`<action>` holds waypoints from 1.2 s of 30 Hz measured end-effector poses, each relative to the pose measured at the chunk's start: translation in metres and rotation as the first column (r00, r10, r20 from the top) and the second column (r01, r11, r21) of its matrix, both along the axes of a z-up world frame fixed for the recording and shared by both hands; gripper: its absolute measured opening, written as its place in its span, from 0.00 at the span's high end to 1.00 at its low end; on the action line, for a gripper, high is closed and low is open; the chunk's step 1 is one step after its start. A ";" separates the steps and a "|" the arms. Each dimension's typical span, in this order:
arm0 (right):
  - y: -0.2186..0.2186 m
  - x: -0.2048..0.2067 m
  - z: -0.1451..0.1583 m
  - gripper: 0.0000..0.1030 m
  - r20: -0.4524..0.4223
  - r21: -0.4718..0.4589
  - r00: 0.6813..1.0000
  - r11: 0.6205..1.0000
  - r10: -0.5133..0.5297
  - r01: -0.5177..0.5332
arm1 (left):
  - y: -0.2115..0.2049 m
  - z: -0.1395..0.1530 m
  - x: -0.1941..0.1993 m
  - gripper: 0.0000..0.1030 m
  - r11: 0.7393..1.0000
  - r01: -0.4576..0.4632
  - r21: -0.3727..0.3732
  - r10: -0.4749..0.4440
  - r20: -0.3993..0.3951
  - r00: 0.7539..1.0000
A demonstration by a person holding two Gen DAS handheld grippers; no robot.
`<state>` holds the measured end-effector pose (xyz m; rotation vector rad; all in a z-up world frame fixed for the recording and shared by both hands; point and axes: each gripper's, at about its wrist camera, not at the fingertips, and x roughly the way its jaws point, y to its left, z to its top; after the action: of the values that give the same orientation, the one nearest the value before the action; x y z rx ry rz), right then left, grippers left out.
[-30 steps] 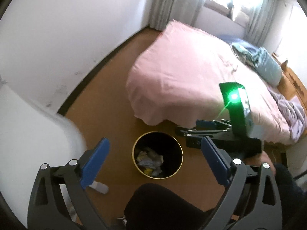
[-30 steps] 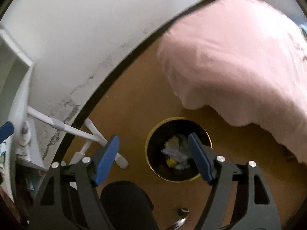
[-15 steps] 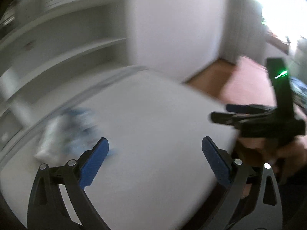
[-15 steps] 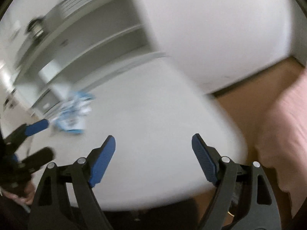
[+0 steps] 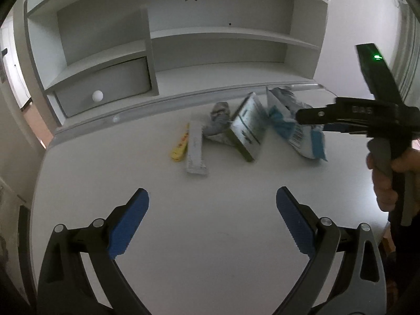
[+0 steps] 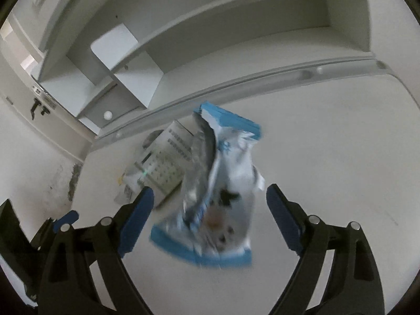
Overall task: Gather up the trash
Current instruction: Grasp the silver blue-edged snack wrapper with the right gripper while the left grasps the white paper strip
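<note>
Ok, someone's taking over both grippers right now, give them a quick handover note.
Left gripper: open, empty, above the desk.
Right gripper: open, the blue-and-white bag between its fingers, not gripped.
Still on the desk: that bag, a grey box, a crumpled wrapper, a silver stick pack, a yellow wrapper.
Done: nothing visible here.
Left: all five pieces; the bin is not in view.
</note>
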<state>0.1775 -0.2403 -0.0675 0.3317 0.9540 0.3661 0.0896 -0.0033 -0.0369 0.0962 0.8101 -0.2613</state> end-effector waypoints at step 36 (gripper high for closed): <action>-0.097 -0.097 0.011 0.56 0.057 -0.049 0.991 0.991 -0.122 0.125 | -0.014 -0.034 0.046 0.79 0.995 0.014 0.099 -0.002 -0.128 0.992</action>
<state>0.0809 -0.3377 -0.0562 0.3298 0.8838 0.2350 0.1354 -0.0170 -0.0711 0.1779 0.9505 -0.2362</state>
